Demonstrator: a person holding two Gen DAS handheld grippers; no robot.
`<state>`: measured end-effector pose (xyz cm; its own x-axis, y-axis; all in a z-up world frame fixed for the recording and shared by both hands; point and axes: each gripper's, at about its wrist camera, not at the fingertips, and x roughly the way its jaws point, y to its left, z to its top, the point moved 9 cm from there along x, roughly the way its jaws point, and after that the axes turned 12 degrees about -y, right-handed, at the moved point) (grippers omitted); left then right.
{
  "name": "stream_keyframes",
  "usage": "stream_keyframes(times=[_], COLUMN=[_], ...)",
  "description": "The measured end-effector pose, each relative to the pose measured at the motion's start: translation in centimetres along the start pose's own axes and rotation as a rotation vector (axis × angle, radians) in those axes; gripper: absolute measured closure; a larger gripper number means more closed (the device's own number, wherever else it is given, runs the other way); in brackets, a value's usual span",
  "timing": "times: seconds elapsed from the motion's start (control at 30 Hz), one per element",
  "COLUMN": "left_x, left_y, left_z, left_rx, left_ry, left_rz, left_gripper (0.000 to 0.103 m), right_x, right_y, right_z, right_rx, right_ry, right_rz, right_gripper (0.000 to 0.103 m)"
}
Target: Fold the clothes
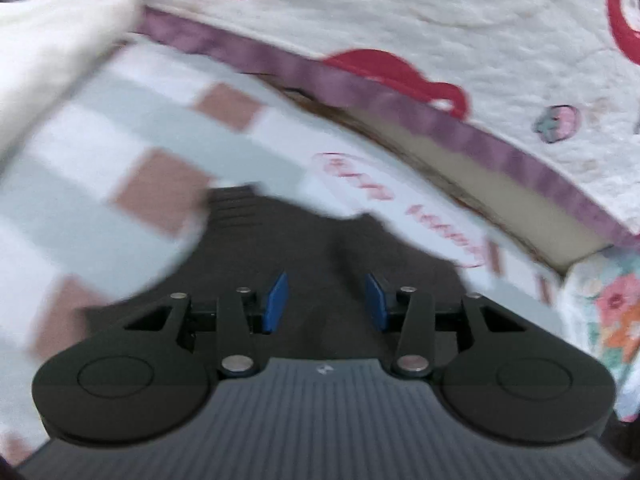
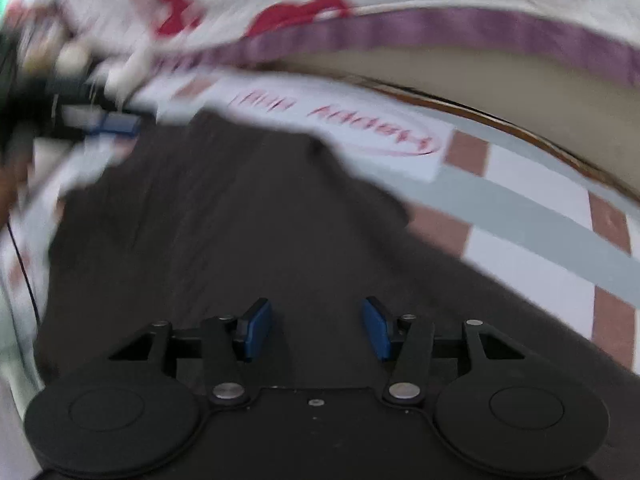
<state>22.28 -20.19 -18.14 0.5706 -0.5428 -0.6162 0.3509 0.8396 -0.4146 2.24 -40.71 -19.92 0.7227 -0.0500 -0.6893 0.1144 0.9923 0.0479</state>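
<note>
A dark brown-black garment lies flat on a checked sheet. My left gripper is open just above the garment's near part, nothing between its blue pads. In the right wrist view the same garment fills the middle, and my right gripper is open over it, empty. The left gripper shows blurred at the far left of the right wrist view, at the garment's far edge. Both views are motion-blurred.
The checked sheet has grey stripes, brown squares and a red oval print. A white quilt with red shapes and a purple border lies beyond. A white cloth sits upper left; a floral fabric lies at right.
</note>
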Motion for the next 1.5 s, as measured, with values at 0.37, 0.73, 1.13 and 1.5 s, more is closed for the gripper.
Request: stream_keyframes(times=[0.37,0.73,1.13,1.5], left_x=[-6.3,-6.1,-6.4,-4.3], left_y=[9.0,6.5,6.5,5.5], left_z=[-4.8,-7.3,-10.1,-9.5], left_rx=[-0.129,-0.114,-0.165,-0.257], left_ry=[0.031,0.048,0.133,0.118], left_rz=[0.088,-0.097,-0.090,-0.157], left_gripper=[0.056,0.076,0.056,0.045], right_x=[-3.5,-4.4,-3.5,-0.4], right_y=[2.8,3.7,10.8,12.7], right_z=[-0.8,-1.8,-1.3,-2.6], right_rx=[0.078,0.214,-0.059,-0.149], right_ry=[-0.118,-0.212,-0.171,-0.085], right_rz=[-0.002,0.049,0.146,0.129], right_gripper=[0.035,0.032,0.034,0.034])
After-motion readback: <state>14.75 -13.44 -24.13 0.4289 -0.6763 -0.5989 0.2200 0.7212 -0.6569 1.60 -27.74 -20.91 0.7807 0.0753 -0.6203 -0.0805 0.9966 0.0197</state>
